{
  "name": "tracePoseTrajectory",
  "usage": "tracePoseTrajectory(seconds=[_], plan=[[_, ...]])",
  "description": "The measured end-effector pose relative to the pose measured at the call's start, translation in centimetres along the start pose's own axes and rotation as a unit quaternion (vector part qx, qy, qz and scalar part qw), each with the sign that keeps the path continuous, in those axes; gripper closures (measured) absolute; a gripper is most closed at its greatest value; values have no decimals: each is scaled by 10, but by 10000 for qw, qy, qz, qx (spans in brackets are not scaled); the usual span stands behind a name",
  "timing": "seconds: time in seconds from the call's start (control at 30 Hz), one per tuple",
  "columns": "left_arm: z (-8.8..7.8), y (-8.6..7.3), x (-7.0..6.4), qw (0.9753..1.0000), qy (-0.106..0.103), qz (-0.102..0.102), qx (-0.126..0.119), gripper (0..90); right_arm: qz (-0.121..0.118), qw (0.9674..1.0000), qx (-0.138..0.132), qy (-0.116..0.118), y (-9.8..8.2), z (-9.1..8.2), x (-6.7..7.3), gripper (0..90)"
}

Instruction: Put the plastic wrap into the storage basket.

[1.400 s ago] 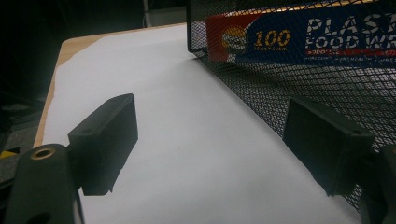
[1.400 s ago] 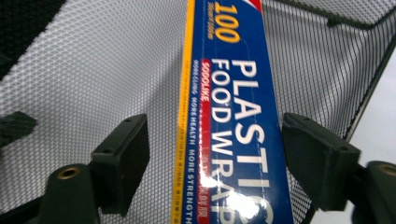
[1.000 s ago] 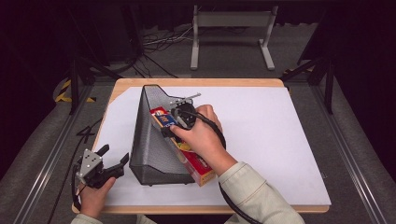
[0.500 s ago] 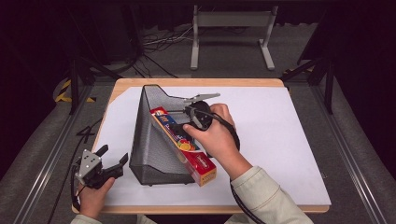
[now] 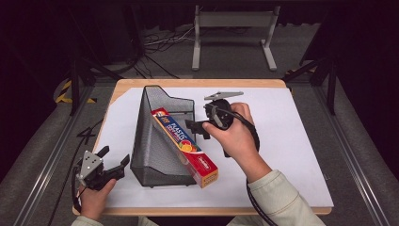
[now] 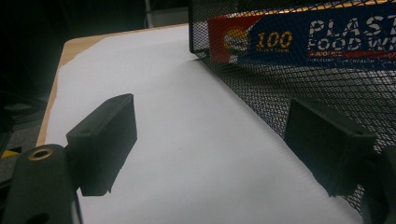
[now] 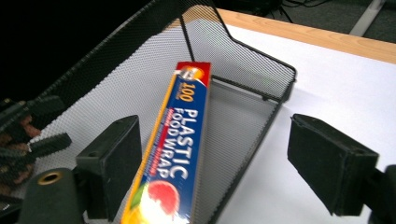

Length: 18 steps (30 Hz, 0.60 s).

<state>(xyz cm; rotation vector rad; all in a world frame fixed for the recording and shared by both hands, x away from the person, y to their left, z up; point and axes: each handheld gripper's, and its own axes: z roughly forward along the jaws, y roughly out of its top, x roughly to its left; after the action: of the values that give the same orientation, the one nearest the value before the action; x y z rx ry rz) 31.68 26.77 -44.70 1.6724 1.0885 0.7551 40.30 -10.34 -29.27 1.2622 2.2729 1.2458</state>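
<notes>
A wooden table (image 5: 197, 84) carries a white sheet (image 5: 287, 141) that covers nearly all of its top, leaving bare wood along the edges. A black mesh rack (image 5: 155, 150) stands on the sheet's left half, a wrap box (image 5: 186, 146) leaning in it, low end on the sheet

Black jaws, pale cream sleeves

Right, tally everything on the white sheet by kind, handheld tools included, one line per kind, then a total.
Black wire-mesh file holder: 1
Plastic food wrap box, leaning inside the holder: 1
Handheld two-jaw tools: 2, the left tool open beside the holder, the right tool open next to the box, its jaws having just been opening with nothing gripped
Total: 4
</notes>
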Motion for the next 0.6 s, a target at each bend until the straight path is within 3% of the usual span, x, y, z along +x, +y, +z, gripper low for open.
tracePoseTrajectory(seconds=[0.6], plan=[[0,0,0,10000,38,-32,54,170,-16,9988,-201,-448,-26,-50,-70,133]])
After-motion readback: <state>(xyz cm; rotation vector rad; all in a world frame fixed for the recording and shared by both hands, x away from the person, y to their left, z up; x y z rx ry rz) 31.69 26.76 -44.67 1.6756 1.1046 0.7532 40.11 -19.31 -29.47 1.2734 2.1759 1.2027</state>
